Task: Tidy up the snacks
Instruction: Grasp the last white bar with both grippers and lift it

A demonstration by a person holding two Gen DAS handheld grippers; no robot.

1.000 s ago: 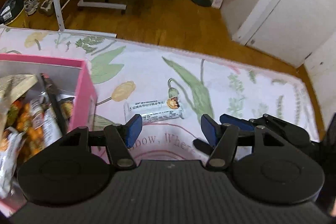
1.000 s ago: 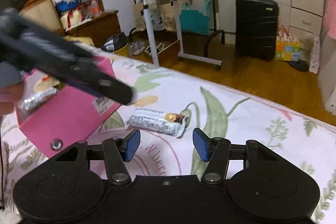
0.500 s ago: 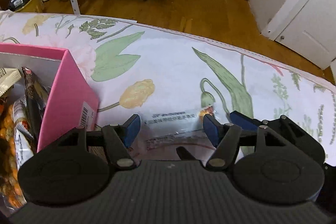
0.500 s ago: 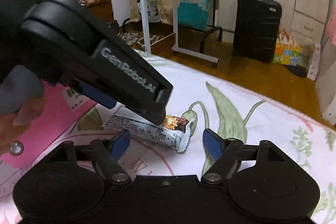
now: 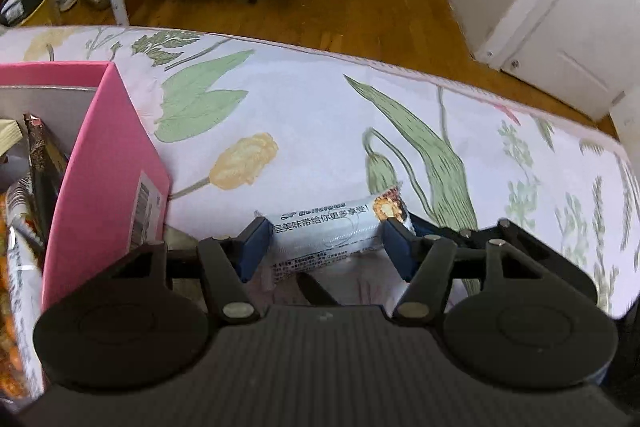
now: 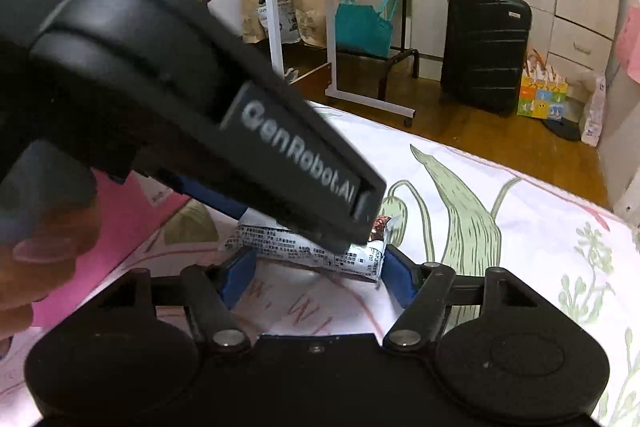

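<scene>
A white snack bar wrapper (image 5: 328, 233) with blue print lies on the floral cloth. My left gripper (image 5: 326, 247) is open, with its blue pads at either end of the bar. In the right wrist view the same bar (image 6: 320, 255) lies between the pads of my open right gripper (image 6: 316, 279), and the left gripper's black body (image 6: 224, 123) crosses above it. A pink box (image 5: 108, 167) with several snack packets stands to the left.
The floral cloth (image 5: 312, 123) covers the surface, and its far edge drops to a wooden floor. A white rolling table (image 6: 332, 27), a black suitcase (image 6: 484, 47) and white cupboard doors (image 5: 580, 11) stand beyond.
Both grippers have moved forward onto the snack bar, which now sits between the pads of each. The left gripper has closed in from the bar's upper side.
</scene>
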